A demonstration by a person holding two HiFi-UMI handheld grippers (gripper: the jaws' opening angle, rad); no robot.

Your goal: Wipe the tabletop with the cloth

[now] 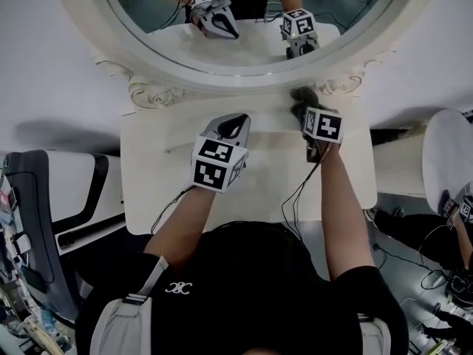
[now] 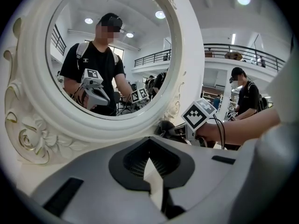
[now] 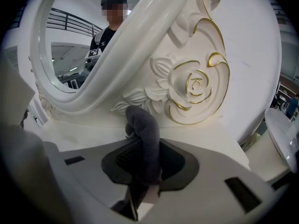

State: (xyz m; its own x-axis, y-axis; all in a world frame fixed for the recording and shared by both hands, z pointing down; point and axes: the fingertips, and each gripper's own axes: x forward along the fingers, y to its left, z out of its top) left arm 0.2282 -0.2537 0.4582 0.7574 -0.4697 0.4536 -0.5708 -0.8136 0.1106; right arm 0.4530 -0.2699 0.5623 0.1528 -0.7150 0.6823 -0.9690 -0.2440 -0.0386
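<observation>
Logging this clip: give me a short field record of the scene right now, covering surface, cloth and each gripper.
Surface: white tabletop below an oval mirror
Wiping tool: dark grey cloth, at the back right by the mirror's rose-carved base
Right: right gripper shut on the cloth
Left: left gripper, jaws together, holding nothing, over the tabletop's middle
</observation>
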